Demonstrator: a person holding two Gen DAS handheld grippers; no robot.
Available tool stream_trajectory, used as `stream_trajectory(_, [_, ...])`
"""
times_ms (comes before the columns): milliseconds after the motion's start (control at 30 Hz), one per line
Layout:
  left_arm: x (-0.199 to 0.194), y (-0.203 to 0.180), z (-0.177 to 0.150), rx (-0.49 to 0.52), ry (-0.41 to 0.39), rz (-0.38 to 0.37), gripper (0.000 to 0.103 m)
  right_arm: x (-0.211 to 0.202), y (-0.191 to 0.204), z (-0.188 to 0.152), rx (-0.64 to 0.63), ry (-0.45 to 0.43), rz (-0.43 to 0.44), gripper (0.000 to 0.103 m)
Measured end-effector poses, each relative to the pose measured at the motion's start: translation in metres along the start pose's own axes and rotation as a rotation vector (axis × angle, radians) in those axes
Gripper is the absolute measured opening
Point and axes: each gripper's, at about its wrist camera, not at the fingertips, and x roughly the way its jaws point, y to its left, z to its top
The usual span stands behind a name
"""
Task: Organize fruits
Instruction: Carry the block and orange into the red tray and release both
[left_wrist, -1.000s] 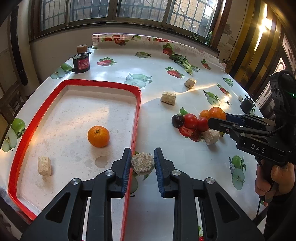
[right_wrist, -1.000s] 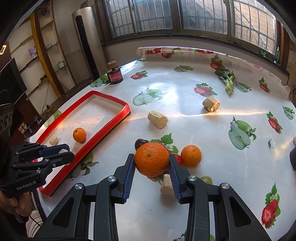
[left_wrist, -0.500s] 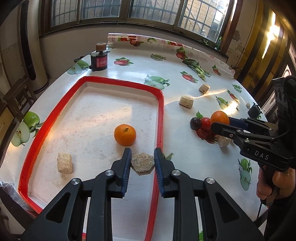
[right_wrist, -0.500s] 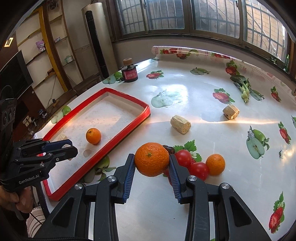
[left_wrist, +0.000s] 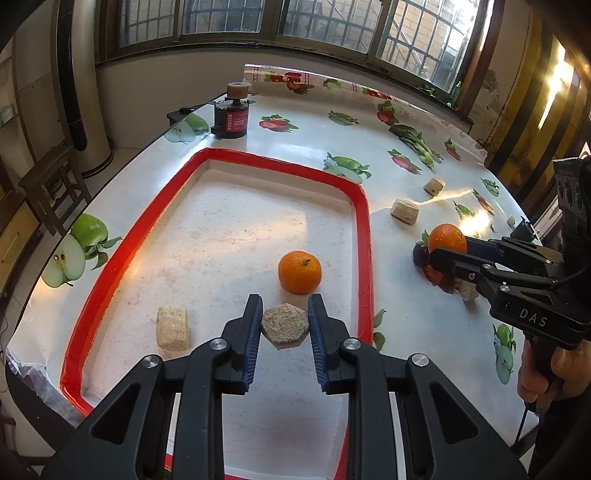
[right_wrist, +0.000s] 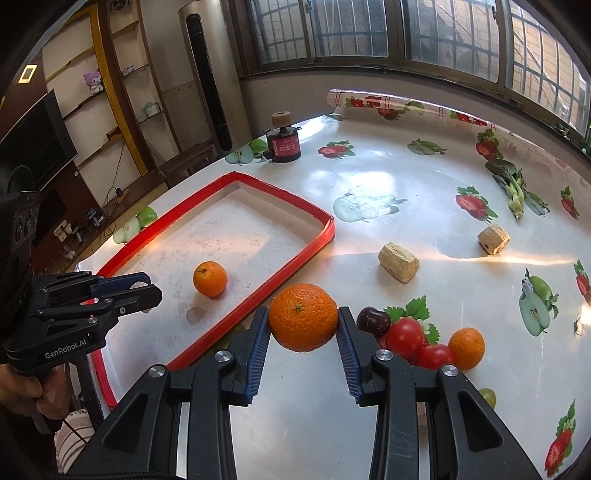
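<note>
Moved: both grippers have travelled leftward toward the red tray (left_wrist: 364, 236) since the earlier frame; the left one has crossed its right rim and is over the tray floor
Left gripper (left_wrist: 284, 325): jaws pinching a hexagonal brown block (left_wrist: 284, 325); carried clear of the floor, probably for setting down
Right gripper (right_wrist: 303, 321): jaws clamped on a large orange (right_wrist: 303, 317); near the tray's right rim, still outside it
Tray contents: small orange (left_wrist: 300, 271) just beyond the left jaws; pale block (left_wrist: 171, 328) near-left
Table, right: cherry (right_wrist: 373, 320), tomatoes (right_wrist: 404, 338), another orange (right_wrist: 466, 348), two pale blocks (right_wrist: 399, 261) farther off
View difference: right wrist shows the loose fruit cluster plainly; left wrist has the right gripper across it
</note>
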Motion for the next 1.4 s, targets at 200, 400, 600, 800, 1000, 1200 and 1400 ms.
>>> stream_trajectory(200, [0.0, 0.021, 0.006, -0.026, -0.001, 0.028, 0.022, 0.014, 0.015, 0.014, -0.024, 0.003, 0.028, 0.037])
stream_trajectory(400, [0.009, 0.039, 0.017, -0.046, 0.016, 0.053, 0.022, 0.035, 0.026, 0.031, -0.038, 0.018, 0.057, 0.037])
stream_trajectory(600, [0.026, 0.051, 0.028, -0.054, 0.043, 0.071, 0.022, 0.062, 0.036, 0.052, -0.057, 0.041, 0.077, 0.037])
stream_trajectory(800, [0.046, 0.059, 0.033, -0.061, 0.085, 0.08, 0.022, 0.094, 0.042, 0.062, -0.082, 0.083, 0.079, 0.037])
stream_trajectory(1000, [0.059, 0.065, 0.028, -0.076, 0.126, 0.08, 0.022, 0.115, 0.04, 0.059, -0.089, 0.12, 0.079, 0.037])
stream_trajectory(1200, [0.061, 0.061, 0.03, -0.06, 0.14, 0.099, 0.023, 0.125, 0.041, 0.053, -0.103, 0.145, 0.074, 0.038])
stream_trajectory(1400, [0.053, 0.061, 0.029, -0.077, 0.128, 0.135, 0.044, 0.114, 0.04, 0.055, -0.097, 0.128, 0.073, 0.053])
